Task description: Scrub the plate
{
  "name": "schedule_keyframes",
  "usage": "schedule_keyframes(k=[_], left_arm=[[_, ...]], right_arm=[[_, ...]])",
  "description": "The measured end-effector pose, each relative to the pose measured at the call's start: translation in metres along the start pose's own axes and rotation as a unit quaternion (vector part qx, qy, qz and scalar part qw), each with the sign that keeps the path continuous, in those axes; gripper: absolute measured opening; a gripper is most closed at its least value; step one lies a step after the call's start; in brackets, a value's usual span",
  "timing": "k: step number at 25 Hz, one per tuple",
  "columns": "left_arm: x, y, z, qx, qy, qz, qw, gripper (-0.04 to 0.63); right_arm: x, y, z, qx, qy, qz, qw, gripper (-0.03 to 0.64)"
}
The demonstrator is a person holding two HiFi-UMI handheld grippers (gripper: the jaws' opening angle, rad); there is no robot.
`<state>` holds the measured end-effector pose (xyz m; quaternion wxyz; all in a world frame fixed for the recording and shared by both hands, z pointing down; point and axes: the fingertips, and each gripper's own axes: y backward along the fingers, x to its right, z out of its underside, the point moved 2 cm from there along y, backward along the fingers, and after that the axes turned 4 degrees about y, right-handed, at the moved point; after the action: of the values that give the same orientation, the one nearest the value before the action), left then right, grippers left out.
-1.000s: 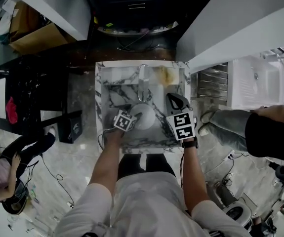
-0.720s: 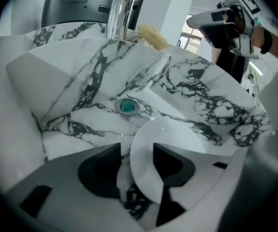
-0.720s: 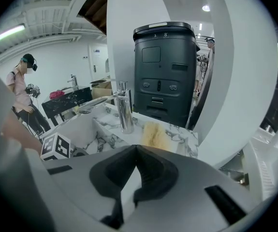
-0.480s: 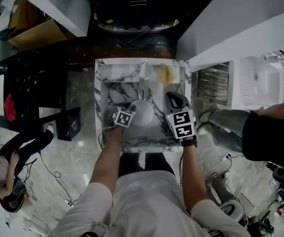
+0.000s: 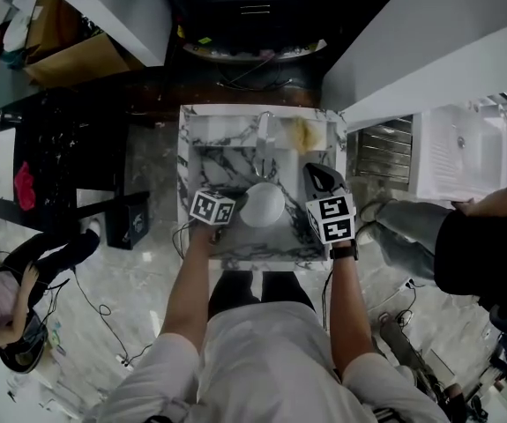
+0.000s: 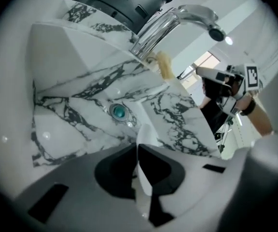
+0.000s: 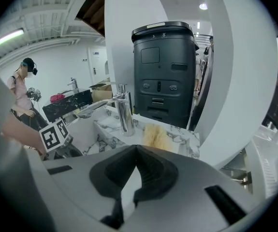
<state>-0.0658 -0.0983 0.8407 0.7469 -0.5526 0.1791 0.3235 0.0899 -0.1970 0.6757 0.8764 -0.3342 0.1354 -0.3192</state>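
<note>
A white plate [image 5: 262, 204] sits in the marble sink [image 5: 202, 170] below the faucet [image 5: 264, 135]. My left gripper [image 5: 234, 203] is at the plate's left edge. In the left gripper view its jaws are closing, and the pads pinch the plate's thin white rim [image 6: 146, 134], seen edge-on above the teal drain [image 6: 119, 111]. My right gripper [image 5: 316, 173] hovers over the sink's right side, shut with nothing in it [image 7: 137, 148]. A yellow sponge [image 5: 304, 133] lies on the back ledge right of the faucet, apart from both grippers.
A black appliance [image 7: 165, 71] stands behind the sink against a white column. A person [image 5: 15, 289] sits on the floor at the left, and another person [image 5: 465, 236] stands at the right near a white basin [image 5: 460, 148]. Cables trail across the marble floor.
My left gripper's jaws have closed onto the plate's left rim. The right gripper has stayed shut in about the same place.
</note>
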Motion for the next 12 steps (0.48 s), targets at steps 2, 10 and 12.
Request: schedule_keyframes(k=[2,10,12], left_arm=[[0.012,0.004,-0.002,0.005,0.002,0.025,0.9997,0.021],[0.041,0.029,-0.019,0.052,0.034,0.073,0.9954,0.017],[0.046,0.039,-0.024,0.068,0.046,0.082,0.9932,0.017]], right_arm=[[0.004,0.001,-0.001,0.002,-0.002,0.004,1.000,0.002],[0.036,-0.015,-0.029,0.006,0.027,0.029,0.999,0.006],[0.043,-0.028,-0.035,-0.002,0.032,0.027,0.999,0.091]])
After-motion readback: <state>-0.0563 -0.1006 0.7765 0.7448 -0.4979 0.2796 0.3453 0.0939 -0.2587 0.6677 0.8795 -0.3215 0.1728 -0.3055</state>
